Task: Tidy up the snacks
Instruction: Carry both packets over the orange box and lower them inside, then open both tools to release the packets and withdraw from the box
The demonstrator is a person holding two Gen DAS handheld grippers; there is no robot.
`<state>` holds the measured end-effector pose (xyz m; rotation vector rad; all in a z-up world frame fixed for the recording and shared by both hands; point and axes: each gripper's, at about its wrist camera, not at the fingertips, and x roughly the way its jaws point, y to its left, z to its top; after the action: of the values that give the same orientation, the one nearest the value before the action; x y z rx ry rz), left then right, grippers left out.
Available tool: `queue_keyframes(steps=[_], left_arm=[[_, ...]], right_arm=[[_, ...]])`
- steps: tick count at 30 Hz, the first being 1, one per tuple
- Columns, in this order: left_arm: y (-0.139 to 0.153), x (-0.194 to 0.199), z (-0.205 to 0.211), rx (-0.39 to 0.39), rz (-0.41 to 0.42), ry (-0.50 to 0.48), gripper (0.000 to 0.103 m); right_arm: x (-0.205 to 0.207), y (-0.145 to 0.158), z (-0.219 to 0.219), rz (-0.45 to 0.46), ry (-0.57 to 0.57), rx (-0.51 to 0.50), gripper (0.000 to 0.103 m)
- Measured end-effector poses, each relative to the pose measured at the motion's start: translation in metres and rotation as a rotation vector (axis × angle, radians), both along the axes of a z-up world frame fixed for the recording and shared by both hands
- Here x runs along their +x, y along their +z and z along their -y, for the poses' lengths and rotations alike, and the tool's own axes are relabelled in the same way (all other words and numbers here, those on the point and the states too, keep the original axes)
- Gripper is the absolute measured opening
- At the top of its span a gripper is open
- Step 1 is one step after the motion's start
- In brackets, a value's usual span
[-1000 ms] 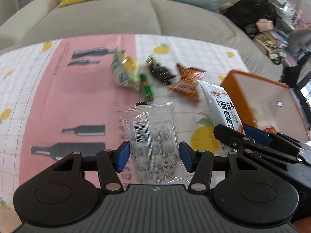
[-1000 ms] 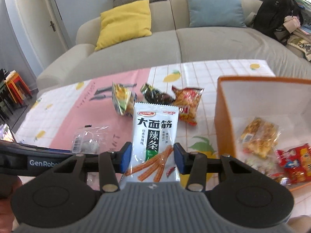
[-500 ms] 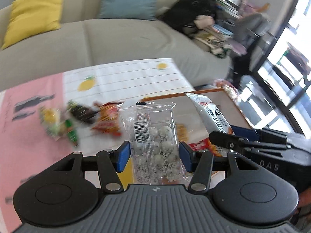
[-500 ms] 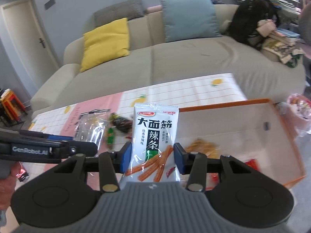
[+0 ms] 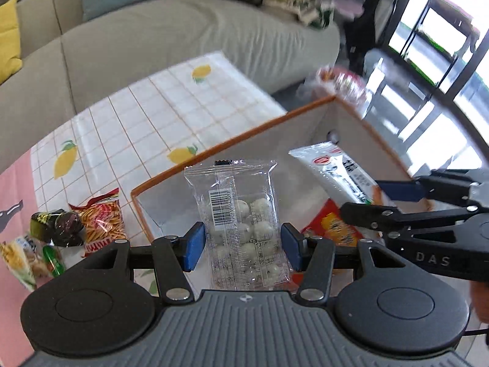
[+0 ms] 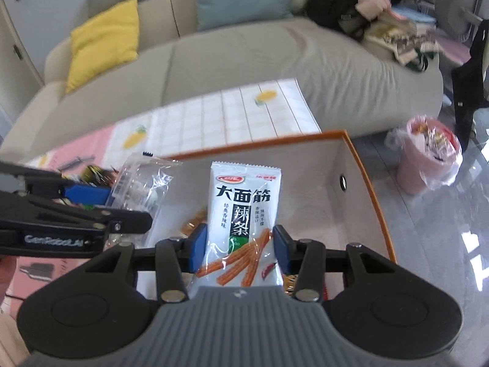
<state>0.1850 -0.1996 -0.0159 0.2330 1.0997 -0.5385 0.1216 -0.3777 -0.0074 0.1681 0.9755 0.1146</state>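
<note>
Left wrist view first: my left gripper (image 5: pixel 241 246) has its blue fingers (image 5: pixel 193 246) partly apart and pressed on the sides of a clear packet of white round sweets (image 5: pixel 241 223), which stands upright between them, barcode facing me, held over the near corner of the orange-rimmed box (image 5: pixel 232 143). To the right in that view my right gripper (image 5: pixel 394 200) holds the white spicy-strip packet (image 5: pixel 336 171) above the box's middle. Inside the box I can see a red and yellow snack packet (image 5: pixel 333 226) on the floor.

From the right wrist, the right gripper's (image 6: pixel 241 247) fingers (image 6: pixel 198 246) clamp the spicy-strip packet (image 6: pixel 244 223) low on both edges; it stands upright over the box (image 6: pixel 366 183). An orange snack (image 6: pixel 194 221) shows on the box floor behind it. The left gripper (image 6: pixel 91 205) and its clear packet (image 6: pixel 143 183) hang at the box's left wall.

On the desk (image 5: pixel 152 122) left of the box lie a red packet (image 5: pixel 102 220), a dark one (image 5: pixel 61 227) and a green-yellow one (image 5: pixel 27 260).
</note>
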Motion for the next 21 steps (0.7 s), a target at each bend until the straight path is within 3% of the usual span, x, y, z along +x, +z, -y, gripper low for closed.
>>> queue_keyframes(steps=[6, 11, 17, 21], left_arm=[[-0.03, 0.018, 0.019, 0.145, -0.022, -0.048, 0.061], [-0.048, 0.022, 0.027, 0.218, -0.053, -0.073, 0.061], [-0.061, 0.027, 0.029, 0.234, -0.084, -0.081, 0.062], [-0.066, 0.025, 0.031, 0.258, -0.071, -0.108, 0.069]], right_arm=[[0.033, -0.039, 0.008, -0.129, -0.007, 0.01, 0.045], [0.051, -0.062, 0.006, -0.204, 0.002, -0.037, 0.045], [0.06, -0.08, 0.003, -0.262, 0.011, -0.062, 0.045], [0.063, -0.086, 0.001, -0.289, 0.012, -0.057, 0.046]])
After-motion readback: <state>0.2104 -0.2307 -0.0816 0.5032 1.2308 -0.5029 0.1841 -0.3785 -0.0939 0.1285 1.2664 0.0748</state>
